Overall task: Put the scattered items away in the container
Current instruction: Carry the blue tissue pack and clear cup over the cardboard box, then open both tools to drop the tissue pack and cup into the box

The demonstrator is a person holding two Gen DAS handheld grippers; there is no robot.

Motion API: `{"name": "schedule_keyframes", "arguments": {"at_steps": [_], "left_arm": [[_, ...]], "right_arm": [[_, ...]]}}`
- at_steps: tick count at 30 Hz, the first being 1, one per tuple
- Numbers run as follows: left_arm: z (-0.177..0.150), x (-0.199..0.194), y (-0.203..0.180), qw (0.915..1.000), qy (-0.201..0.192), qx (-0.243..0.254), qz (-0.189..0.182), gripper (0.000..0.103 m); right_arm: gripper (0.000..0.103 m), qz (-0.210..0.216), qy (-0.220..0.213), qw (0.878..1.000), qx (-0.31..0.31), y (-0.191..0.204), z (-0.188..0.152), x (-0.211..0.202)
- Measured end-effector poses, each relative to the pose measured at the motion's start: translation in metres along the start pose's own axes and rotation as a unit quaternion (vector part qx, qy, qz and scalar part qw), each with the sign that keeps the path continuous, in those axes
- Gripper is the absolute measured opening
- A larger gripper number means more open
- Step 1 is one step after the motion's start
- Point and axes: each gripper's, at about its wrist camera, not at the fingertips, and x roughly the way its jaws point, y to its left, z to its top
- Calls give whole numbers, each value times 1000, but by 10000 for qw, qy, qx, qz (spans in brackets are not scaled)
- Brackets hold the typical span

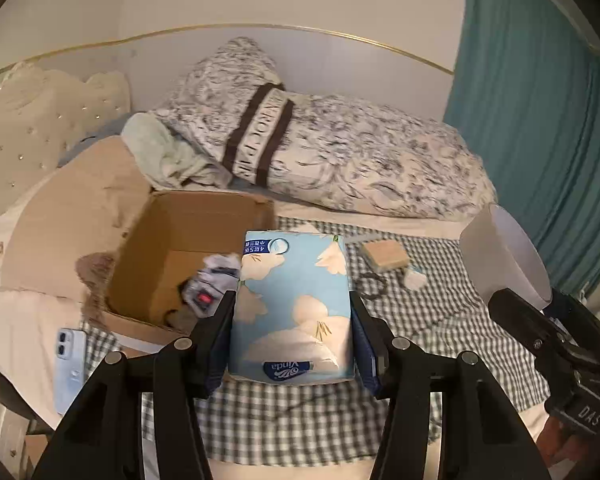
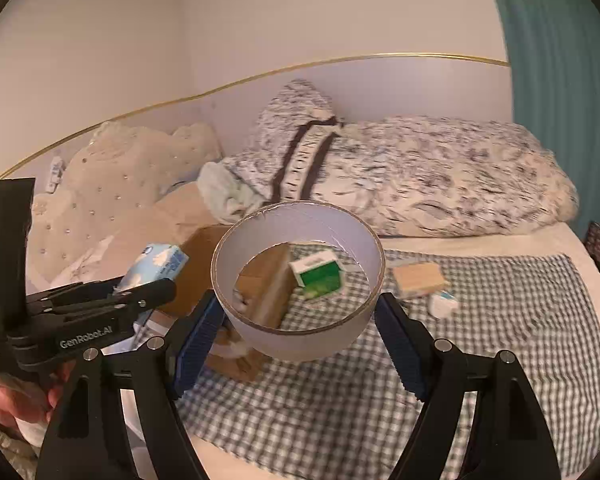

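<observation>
Left gripper [image 1: 292, 312] clamps a tissue pack [image 1: 294, 304]; right gripper [image 2: 300, 312] clamps a tape ring [image 2: 298, 288]. Beyond both fingertips: box [image 1: 180, 248] on checked cloth [image 1: 420, 312], pillow [image 1: 340, 152], pale wall, teal curtain [image 1: 540, 120].

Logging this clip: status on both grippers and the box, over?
Left gripper shut on tissue pack. Right gripper shut on white ring. Cardboard box open, nothing blocking.

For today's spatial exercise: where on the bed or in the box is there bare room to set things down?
Free: the checked cloth nearest the cameras, and the box floor's far left half. Crowded: the box's near corner with grey clutter, and the cloth's far edge by the wooden block and green carton.
</observation>
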Motion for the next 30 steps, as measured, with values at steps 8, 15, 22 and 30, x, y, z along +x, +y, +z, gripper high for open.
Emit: {"name": "schedule_keyframes", "arguments": {"at_steps": [8,15,22,30], "left_arm": [[20,32,49,9996,136,-132,207,54],[23,85,92,9979,426,-337,363,54],[18,135,120,9959,623,-475,445,54],[15,151,122,9964,485,-433,538,103]], "right_arm": [[78,462,207,9987,64,36,22,59],[78,626,559,9965,15,56,30,137],[78,804,1038,9911,195,59,30,220],[90,875,616,9938,306,59,37,239]]}}
